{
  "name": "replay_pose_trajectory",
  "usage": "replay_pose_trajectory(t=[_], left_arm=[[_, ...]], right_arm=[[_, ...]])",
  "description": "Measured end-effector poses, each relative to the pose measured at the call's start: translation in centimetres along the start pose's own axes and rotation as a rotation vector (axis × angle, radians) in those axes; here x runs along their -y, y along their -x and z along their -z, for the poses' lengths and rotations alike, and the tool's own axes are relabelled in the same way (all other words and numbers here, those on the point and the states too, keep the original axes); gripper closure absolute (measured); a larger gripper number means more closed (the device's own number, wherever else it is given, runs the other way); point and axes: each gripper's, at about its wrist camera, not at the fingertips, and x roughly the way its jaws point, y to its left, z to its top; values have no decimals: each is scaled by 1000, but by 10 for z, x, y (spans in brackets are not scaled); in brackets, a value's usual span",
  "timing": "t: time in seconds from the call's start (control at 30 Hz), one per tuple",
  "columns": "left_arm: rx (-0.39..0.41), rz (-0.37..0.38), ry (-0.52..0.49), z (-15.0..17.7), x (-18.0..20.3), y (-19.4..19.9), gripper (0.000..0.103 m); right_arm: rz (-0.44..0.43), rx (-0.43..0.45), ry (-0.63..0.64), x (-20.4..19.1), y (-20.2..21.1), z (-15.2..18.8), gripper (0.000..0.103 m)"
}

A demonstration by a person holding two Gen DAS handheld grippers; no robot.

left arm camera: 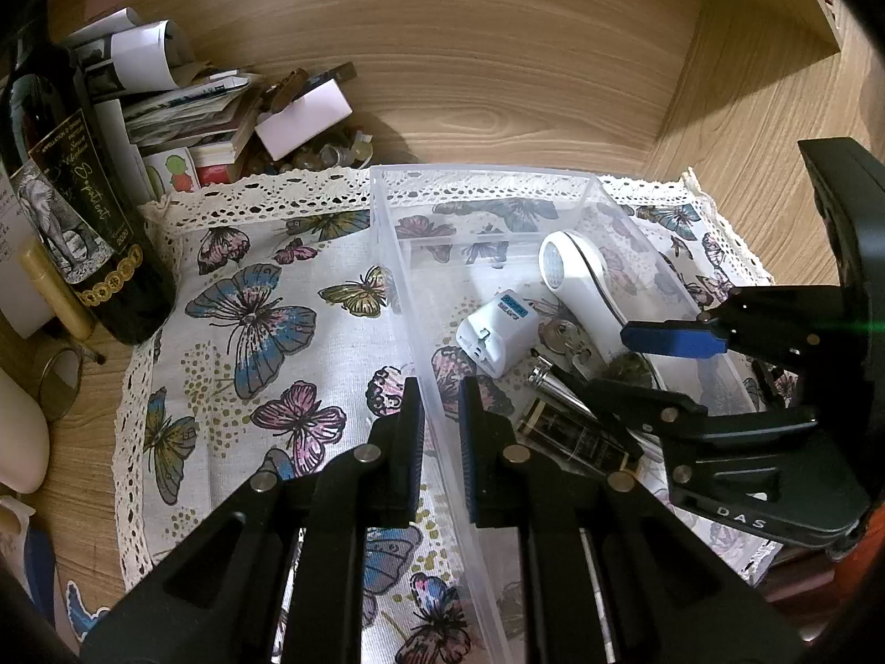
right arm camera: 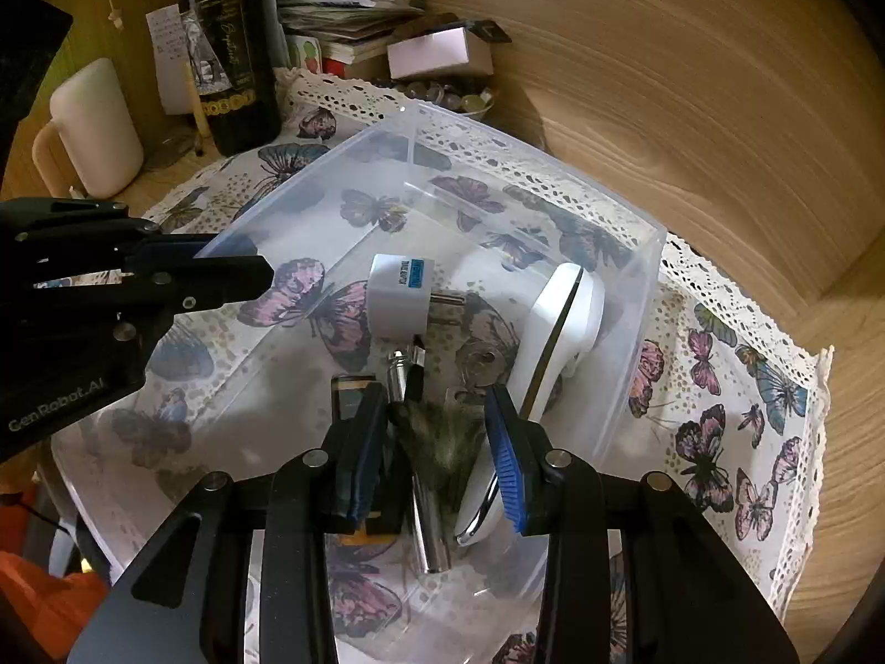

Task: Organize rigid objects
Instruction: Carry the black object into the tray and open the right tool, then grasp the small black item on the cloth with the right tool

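Observation:
A clear plastic bin (left arm camera: 387, 188) (right arm camera: 652, 254) stands on a butterfly-print cloth. In it lie a white travel adapter (left arm camera: 498, 335) (right arm camera: 395, 296), a white handheld device (left arm camera: 575, 271) (right arm camera: 558, 326), keys (left arm camera: 561, 335) (right arm camera: 478, 359), a dark fluffy keychain (right arm camera: 442, 437), a silver tube (left arm camera: 545, 382) (right arm camera: 428, 531) and a dark box (left arm camera: 575, 434). My left gripper (left arm camera: 441, 415) is shut on the bin's left wall; it also shows in the right wrist view (right arm camera: 232, 263). My right gripper (right arm camera: 437, 437) is open inside the bin over the fluffy keychain; it shows in the left wrist view (left arm camera: 592, 351).
A dark wine bottle (left arm camera: 72, 193) (right arm camera: 232, 55), a stack of papers and booklets (left arm camera: 182, 105), a white box (left arm camera: 304, 119) and a cream mug (right arm camera: 94, 127) stand at the cloth's far left. Wooden walls enclose the back and right.

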Motion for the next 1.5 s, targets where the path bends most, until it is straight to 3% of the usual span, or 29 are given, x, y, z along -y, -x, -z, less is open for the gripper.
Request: replay_pose_trajectory(t=[0.13,0.43,0.73,1.0,1.27,1.43,1.5], left_arm=[[0,-1,-1,0,0,0,91],[0,0,-1,0,0,0,91],[1,1,0,0,0,1,91],[1,1,-3,-1,0,1,91],[2,1,-2,-1,0,1,91],[2,2,-1,-1,0,1,91],[2,2,-2,-1,0,1,91]], right_arm=[[10,19,-9,2,4,0,59],[33,121,-86,18,42,10,54],[126,212,-197,40,85,41,46],[170,146,-318,57,76,85,46],[125,28,-393,50,47,128,46],[119,-2,-389,39,40,144,46],[109,1,-396,38,39,148,56]])
